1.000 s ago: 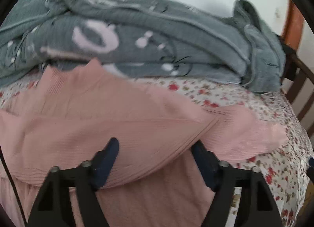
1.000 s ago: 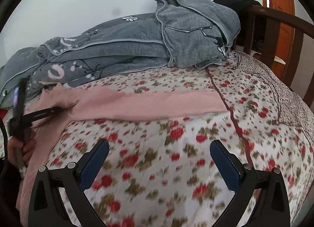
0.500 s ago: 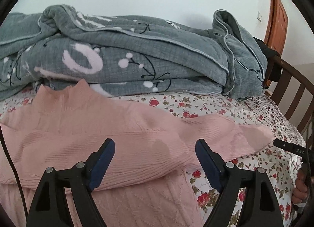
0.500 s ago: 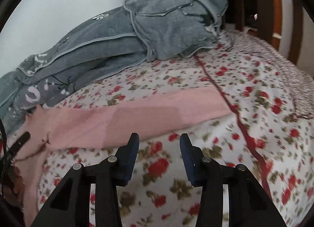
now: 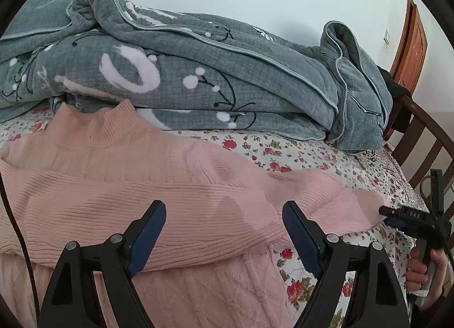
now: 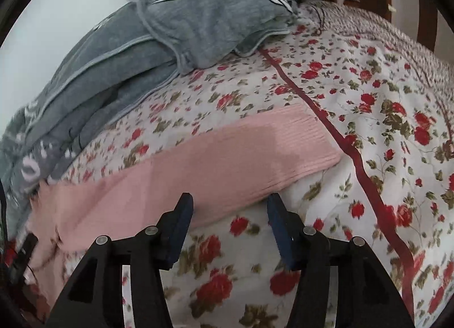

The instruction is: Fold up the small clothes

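A pink knit sweater (image 5: 136, 180) lies flat on the floral bedsheet (image 5: 283, 155), collar toward the back, one sleeve folded across its body. My left gripper (image 5: 224, 217) is open and empty just above the folded sleeve. The other sleeve (image 6: 227, 157) stretches out to the right. My right gripper (image 6: 229, 208) is open, its jaws standing at the near edge of this sleeve close to the cuff. The right gripper also shows in the left wrist view (image 5: 397, 214) at the sleeve's end.
A crumpled grey quilted blanket (image 5: 227, 72) is piled along the back of the bed against the wall, also in the right wrist view (image 6: 198, 16). A wooden bed rail (image 5: 420, 140) and a door stand at the right.
My right gripper moved forward and down to the outstretched sleeve, narrowing and then widening a little. My left gripper drew back slightly and stayed open.
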{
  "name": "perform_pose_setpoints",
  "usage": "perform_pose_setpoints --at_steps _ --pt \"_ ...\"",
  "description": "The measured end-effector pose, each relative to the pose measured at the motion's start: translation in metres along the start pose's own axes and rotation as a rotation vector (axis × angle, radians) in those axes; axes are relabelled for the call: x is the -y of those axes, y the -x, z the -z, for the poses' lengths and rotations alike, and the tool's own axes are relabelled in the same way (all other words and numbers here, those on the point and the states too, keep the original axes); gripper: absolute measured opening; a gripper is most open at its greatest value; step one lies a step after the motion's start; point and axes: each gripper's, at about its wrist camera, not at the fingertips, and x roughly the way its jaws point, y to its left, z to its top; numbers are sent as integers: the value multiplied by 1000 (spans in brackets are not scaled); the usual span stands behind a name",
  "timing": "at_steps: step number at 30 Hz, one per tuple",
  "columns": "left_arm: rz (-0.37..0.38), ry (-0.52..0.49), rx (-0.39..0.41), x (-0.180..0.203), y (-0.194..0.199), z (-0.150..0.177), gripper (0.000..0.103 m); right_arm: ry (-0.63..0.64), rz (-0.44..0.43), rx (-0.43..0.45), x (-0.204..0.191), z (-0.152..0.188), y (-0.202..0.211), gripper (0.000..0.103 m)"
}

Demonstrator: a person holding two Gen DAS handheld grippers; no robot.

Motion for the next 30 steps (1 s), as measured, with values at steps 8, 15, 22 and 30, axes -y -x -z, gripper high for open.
perform_pose_setpoints --at_steps 8,15,22,30 --pt "1 -11 2 4 1 1 83 -34 83 111 8 -12 5 6" --pt "-49 3 122 -2 33 -13 83 115 77 305 -51 -9 91 6" --pt "-132 48 228 -48 130 -47 83 291 0 445 -147 -12 171 6" --pt "-481 70 207 -162 225 -10 83 554 -144 462 -325 30 182 6"
